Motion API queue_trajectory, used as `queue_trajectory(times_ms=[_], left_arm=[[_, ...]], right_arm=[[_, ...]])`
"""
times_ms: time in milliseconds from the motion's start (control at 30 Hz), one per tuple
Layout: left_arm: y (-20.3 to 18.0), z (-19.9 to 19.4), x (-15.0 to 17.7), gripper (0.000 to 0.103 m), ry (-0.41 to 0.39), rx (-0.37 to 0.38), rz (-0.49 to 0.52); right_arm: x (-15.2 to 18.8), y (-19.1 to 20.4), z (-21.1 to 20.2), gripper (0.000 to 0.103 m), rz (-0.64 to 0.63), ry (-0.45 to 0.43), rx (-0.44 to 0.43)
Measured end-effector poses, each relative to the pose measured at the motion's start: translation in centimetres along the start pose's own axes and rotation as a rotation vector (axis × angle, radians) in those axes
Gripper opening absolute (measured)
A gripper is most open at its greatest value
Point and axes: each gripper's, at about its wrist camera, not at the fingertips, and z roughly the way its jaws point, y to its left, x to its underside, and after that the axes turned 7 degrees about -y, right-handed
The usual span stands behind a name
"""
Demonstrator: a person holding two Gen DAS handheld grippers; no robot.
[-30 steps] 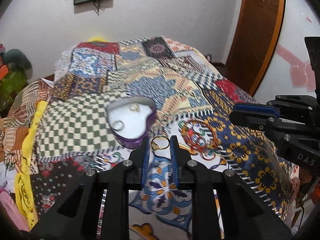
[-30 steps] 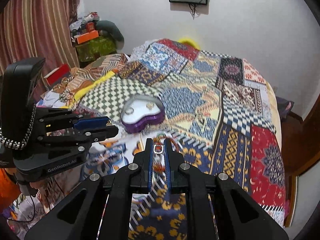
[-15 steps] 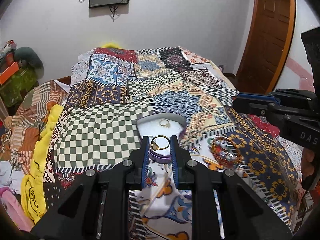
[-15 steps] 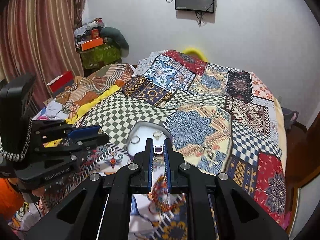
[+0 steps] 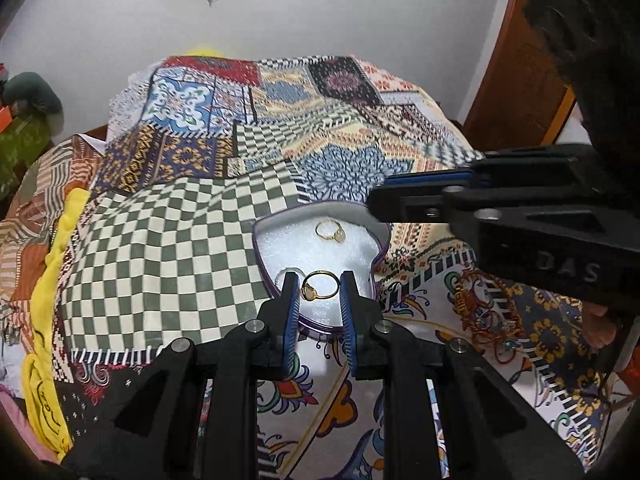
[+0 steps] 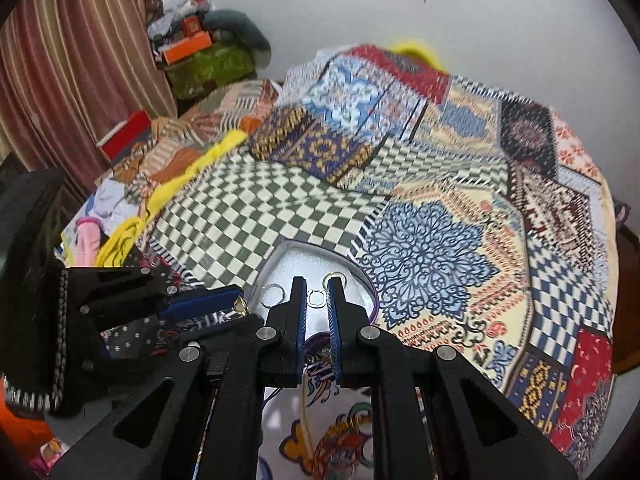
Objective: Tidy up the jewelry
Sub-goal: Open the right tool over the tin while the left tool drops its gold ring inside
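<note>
- While both grippers were well short of the box a second ago, each now hangs right over it: the left gripper is clenched on a gold ring, its band pinched between the two blue pads.
- Directly beneath and just ahead of that gripper lies the white lining of the heart-shaped box, which sat far ahead and to its left a second ago; the carry to the box looks essentially done for this hand.
- Further ahead of the left gripper, a second gold ring already lies on the lining, well apart from the held one.
- From the right, the right gripper comes in, grasping a small silver ring at its fingertips, jaws narrow around it.
- Its tips also sit over the lining now, where before the box was some way ahead; just left of them a loose silver ring lies in the box, and another ring lies just ahead of the right finger.
- Right of the left gripper, outside the box, a tangle of red bangles stays on the patterned bedspread, so sorting is not finished.
- My judgement: the next step is letting go, and lowering a little first seems wise, since a ring dropped from height could bounce off the lining onto the busy bedspread.
- With both grippers crowded over one small box, releasing one at a time would lessen the chance of a knock.
</note>
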Motion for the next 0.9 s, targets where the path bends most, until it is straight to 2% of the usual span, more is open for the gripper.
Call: queue_trajectory(times_ms=[200,500,633,900], left_arm=[[0.0,1.0,0.1,0.019,0.023,0.017,0.003],[0.0,1.0,0.5,0.02,0.025,0.015,0.0],[-0.3,0.8,0.5,0.027,0.019,-0.002,0.015],[-0.4,-1.0,-0.1,0.027,-0.007,-0.023,0.0]], right_arm=[[0.2,-0.5,2.0,0.009,0.015,0.076,-0.025],[0.0,-0.9,2.9,0.011,0.064,0.129,-0.076],[0.1,-0.7,2.3,0.012,0.043,0.122,-0.052],[0.3,-0.8,-1.6,0.012,0.019,0.031,0.018]])
